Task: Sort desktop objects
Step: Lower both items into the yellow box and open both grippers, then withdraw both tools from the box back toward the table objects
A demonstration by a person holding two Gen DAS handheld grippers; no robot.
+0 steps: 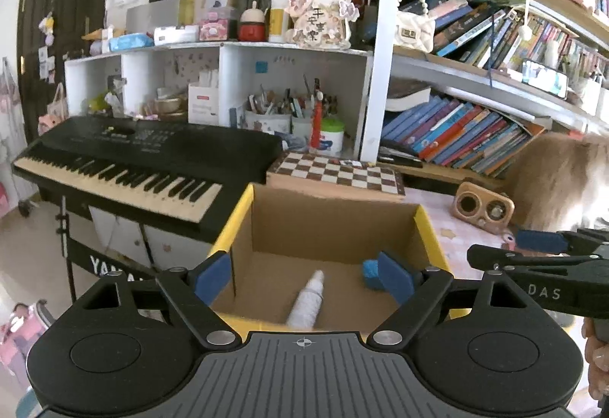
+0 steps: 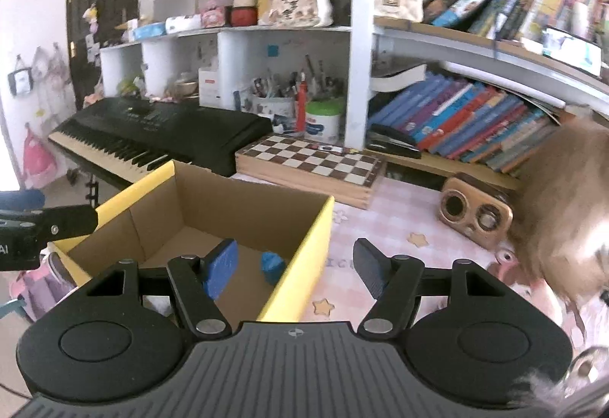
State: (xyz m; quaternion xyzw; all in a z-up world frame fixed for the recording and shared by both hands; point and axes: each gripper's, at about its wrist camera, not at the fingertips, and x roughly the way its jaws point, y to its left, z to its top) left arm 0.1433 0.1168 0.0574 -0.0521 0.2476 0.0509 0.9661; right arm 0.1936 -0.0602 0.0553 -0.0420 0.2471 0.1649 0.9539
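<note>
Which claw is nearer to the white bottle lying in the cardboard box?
Left. The left claw hangs open right above the white bottle in the cardboard box; the right claw straddles the box's yellow side wall, beside it.

Keyboard [image 1: 125,166], chessboard [image 1: 335,170], bookshelf [image 1: 475,136]

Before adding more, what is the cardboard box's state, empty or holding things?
Holding things: the cardboard box is open-topped, with a white bottle lying on its floor and a small blue object near one wall.

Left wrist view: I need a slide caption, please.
Open left gripper above a yellow cardboard box holding a white tube and blue object.
</note>
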